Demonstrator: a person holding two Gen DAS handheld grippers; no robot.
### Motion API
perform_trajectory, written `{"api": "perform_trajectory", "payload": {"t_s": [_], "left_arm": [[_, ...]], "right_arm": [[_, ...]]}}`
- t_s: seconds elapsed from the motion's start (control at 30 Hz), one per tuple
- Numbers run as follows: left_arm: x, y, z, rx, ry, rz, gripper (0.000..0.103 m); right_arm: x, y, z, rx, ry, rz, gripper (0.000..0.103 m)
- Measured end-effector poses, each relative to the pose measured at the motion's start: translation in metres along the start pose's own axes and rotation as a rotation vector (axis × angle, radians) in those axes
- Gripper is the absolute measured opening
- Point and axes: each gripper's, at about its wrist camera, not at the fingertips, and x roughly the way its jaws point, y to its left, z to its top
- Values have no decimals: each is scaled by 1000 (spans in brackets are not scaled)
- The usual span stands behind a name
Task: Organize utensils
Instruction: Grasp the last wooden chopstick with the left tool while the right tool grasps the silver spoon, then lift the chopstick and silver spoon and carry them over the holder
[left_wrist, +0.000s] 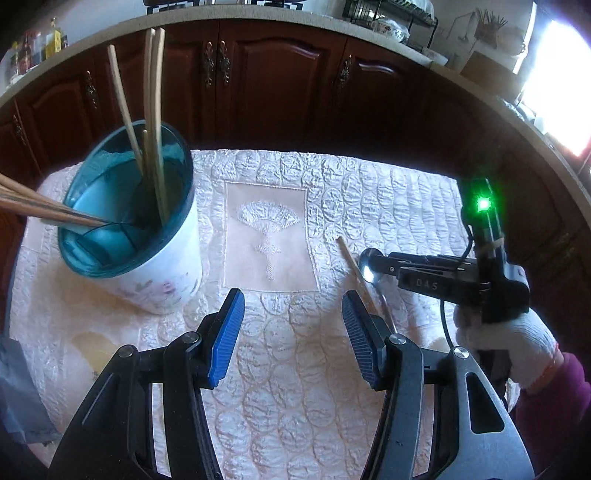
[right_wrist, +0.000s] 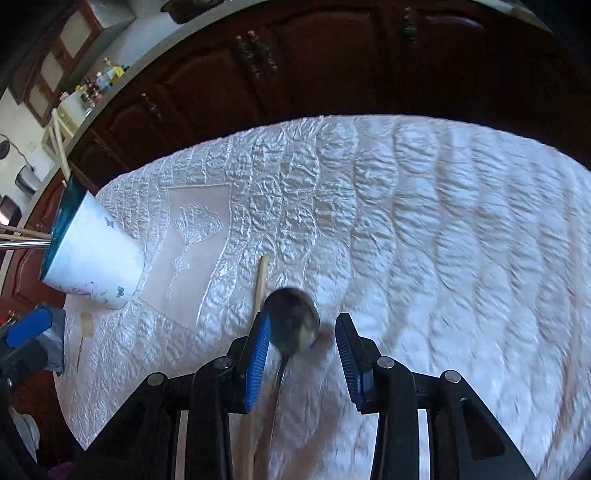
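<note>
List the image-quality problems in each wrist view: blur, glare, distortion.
Left wrist view: sharp overall; blown-out window glare at upper right, a bright glint on the spoon, strong fisheye bending of the countertop edge. Right wrist view: motion blur smears the spoon and the quilted cloth toward the right; the cup looks tilted by fisheye distortion.

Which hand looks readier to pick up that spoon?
The right. Its gripper already straddles the spoon, jaws open. The left gripper hangs empty, off to the side, nearer the cup.
</note>
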Motion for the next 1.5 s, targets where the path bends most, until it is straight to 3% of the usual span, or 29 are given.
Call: {"api": "perform_trajectory", "payload": {"t_s": [0.07, 0.13, 0.23, 0.67, 0.77, 0.87, 0.97, 1.03, 1.1, 1.33, 1.5], "left_arm": [[9, -3, 3, 0, 14, -2, 55], [18, -6, 6, -2, 29, -5, 55], [34, -14, 14, 3, 47, -8, 55], [117, -51, 37, 38, 170, -41, 53], [137, -57, 38, 48, 201, -36, 40], [152, -57, 35, 44, 233, -20, 20], [151, -57, 35, 48, 217, -14, 9], [145, -53, 35, 35, 221, -35, 7], [128, -46, 35, 32, 198, -42, 5], [45, -21, 39, 4, 73, -99, 4], [-6, -7, 35, 8, -10, -94, 4]], "right_arm": [[9, -4, 2, -11, 16, 15, 27], [12, -6, 3, -13, 12, 43, 9], [10, -15, -1, 14, 11, 110, 5], [-44, -88, -62, 102, -8, 73, 4], [-42, -96, -66, 107, -6, 79, 6], [-39, -107, -68, 134, -24, 100, 17], [-34, -112, -67, 169, -41, 139, 19], [-33, -111, -65, 168, -37, 135, 8], [-33, -105, -65, 151, -26, 118, 4], [-61, -60, -53, 56, -75, 82, 3], [-88, -20, -37, -32, -131, 69, 3]]}}
